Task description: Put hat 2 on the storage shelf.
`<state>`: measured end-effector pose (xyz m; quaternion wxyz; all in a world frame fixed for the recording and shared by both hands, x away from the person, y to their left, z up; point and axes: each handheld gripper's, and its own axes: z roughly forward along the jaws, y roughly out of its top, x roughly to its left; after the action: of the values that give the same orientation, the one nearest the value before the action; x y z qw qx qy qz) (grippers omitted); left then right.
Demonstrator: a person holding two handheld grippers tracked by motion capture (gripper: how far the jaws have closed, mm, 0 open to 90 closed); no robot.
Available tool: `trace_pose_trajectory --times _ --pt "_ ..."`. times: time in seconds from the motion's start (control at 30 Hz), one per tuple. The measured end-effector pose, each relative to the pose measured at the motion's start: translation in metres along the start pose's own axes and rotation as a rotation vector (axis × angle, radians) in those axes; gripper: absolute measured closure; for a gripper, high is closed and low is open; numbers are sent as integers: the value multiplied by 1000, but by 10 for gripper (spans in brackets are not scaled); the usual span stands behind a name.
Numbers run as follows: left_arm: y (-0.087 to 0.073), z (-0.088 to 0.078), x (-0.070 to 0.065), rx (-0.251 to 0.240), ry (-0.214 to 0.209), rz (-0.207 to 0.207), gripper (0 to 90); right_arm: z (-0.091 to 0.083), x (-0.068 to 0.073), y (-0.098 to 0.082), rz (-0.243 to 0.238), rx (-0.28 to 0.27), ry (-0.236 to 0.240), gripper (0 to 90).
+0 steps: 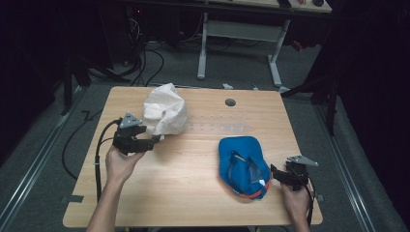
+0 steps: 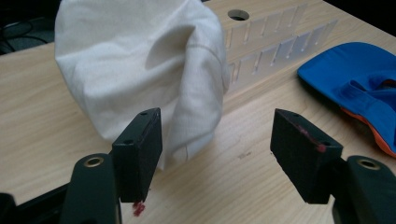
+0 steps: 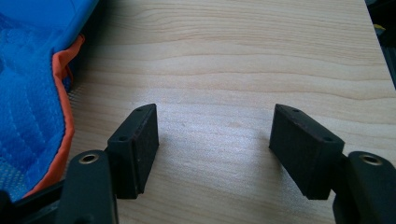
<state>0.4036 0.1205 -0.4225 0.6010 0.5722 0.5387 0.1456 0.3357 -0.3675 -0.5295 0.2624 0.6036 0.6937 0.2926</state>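
A crumpled white cloth bag (image 1: 165, 111) (image 2: 140, 70) stands on the wooden table (image 1: 183, 174), left of the middle. My left gripper (image 1: 155, 139) (image 2: 215, 149) is just in front of it, open, with only tabletop between its pads; the cloth's lower edge hangs by the left pad. A blue cap with orange trim (image 1: 243, 166) (image 2: 359, 84) (image 3: 32, 93) lies upside down at the right. My right gripper (image 1: 273, 170) (image 3: 212, 144) rests just right of the cap, open over bare wood, holding nothing.
A clear plastic divider strip (image 1: 220, 126) (image 2: 275, 51) lies flat between bag and cap. A round cable hole (image 1: 230, 102) (image 2: 238, 14) sits near the table's far edge. Beyond the table stand a white desk frame (image 1: 241, 43) and floor cables.
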Motion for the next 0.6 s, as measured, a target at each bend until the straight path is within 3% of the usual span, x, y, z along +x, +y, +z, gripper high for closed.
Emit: trace_pose_trajectory --times 0.3,0.5,0.6 --pt "-48 -16 15 -6 12 -74 330 0 0 0 -2 0 2 336" --pt "-81 -12 28 2 58 -83 323 0 0 0 -10 -7 2 341" --pt "-87 -11 30 3 61 -100 325 0 1 0 -18 0 6 318"
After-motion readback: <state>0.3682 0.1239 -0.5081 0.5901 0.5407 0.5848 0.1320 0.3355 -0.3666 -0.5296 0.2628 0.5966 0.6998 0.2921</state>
